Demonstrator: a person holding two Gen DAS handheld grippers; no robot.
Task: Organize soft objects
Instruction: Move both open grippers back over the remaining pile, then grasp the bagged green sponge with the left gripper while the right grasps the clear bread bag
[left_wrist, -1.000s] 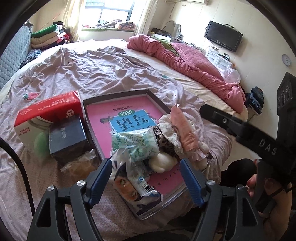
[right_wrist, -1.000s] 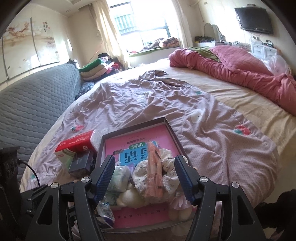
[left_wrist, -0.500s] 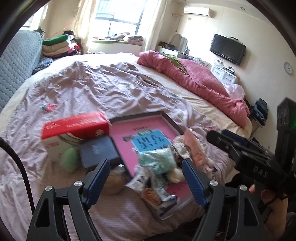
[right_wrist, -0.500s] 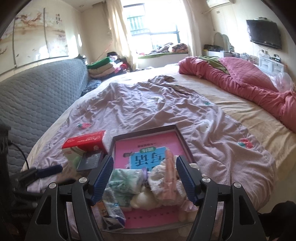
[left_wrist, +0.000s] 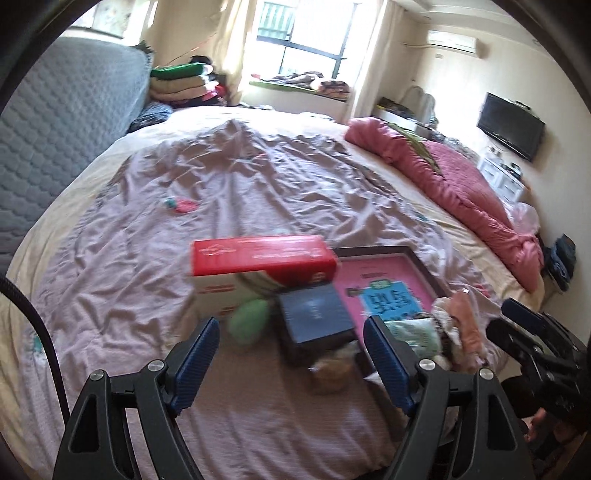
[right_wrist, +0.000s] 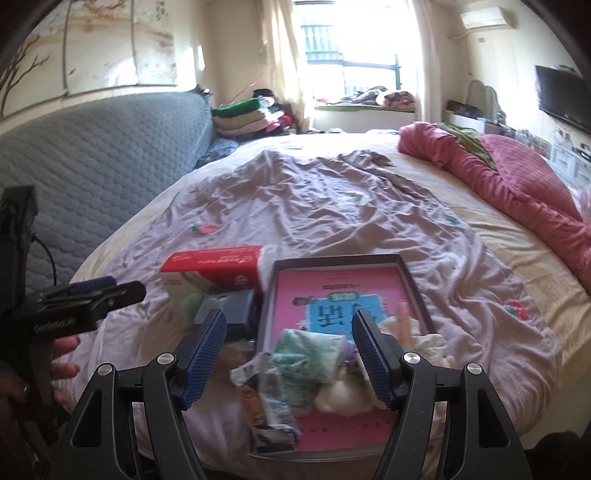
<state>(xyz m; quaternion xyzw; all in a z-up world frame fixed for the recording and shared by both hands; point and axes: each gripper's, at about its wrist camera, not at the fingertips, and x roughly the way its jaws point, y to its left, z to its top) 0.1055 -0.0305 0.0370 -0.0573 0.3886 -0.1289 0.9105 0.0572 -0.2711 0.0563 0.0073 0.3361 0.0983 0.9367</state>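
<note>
A shallow dark-rimmed box with a pink bottom (right_wrist: 334, 284) (left_wrist: 373, 271) lies on the bed and holds soft things: a mint-green pack (right_wrist: 308, 354), a peach cloth (right_wrist: 402, 325), a cream plush (right_wrist: 340, 397) and a plastic packet (right_wrist: 267, 413). Left of it sit a red tissue box (left_wrist: 258, 254) (right_wrist: 212, 264), a dark blue box (left_wrist: 314, 314) (right_wrist: 227, 308), a green soft ball (left_wrist: 249, 317) and a tan soft item (left_wrist: 330, 371). My left gripper (left_wrist: 291, 365) is open and empty above the ball and blue box. My right gripper (right_wrist: 290, 354) is open and empty above the packs.
The lilac bedspread (left_wrist: 221, 177) covers the round bed. A pink duvet (left_wrist: 461, 188) lies along the right side. A grey padded headboard (right_wrist: 92, 155) stands at the left, with folded clothes (right_wrist: 243, 114) behind. A TV (left_wrist: 511, 125) hangs on the right wall.
My left gripper has swung left, from over the packs in the box to over the tissue box, ball and blue box. My right gripper has pulled back and shifted left. Both stay open.
</note>
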